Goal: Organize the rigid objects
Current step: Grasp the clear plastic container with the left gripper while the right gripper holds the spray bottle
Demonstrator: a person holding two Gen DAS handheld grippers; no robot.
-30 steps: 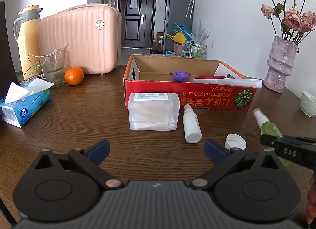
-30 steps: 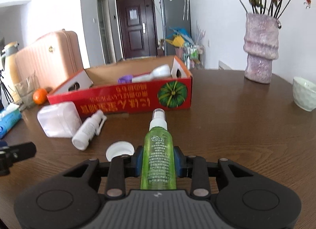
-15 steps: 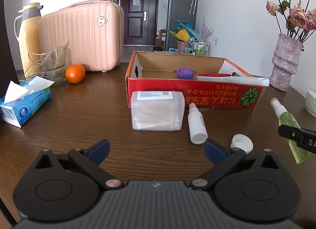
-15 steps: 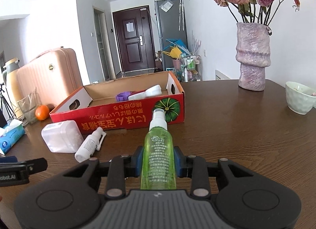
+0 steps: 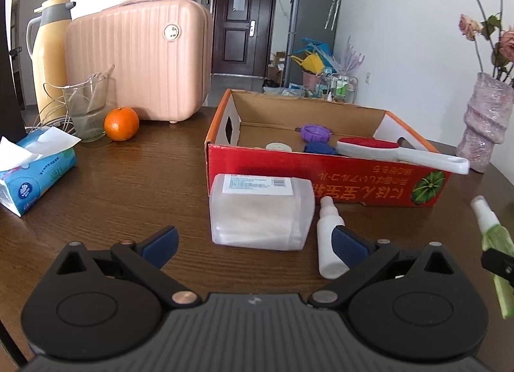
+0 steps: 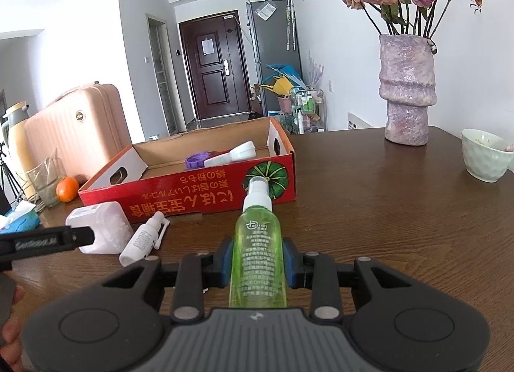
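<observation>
Green spray bottle [image 6: 258, 250] sits clamped lengthwise between the right gripper [image 6: 257, 259] pads.

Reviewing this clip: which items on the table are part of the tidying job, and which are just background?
Part of the job:
green spray bottle, held in the right gripper
white bottle
clear plastic box
red cardboard box
left gripper, open

Just lying about:
orange
tissue pack
pink case
vase
bowl
</observation>
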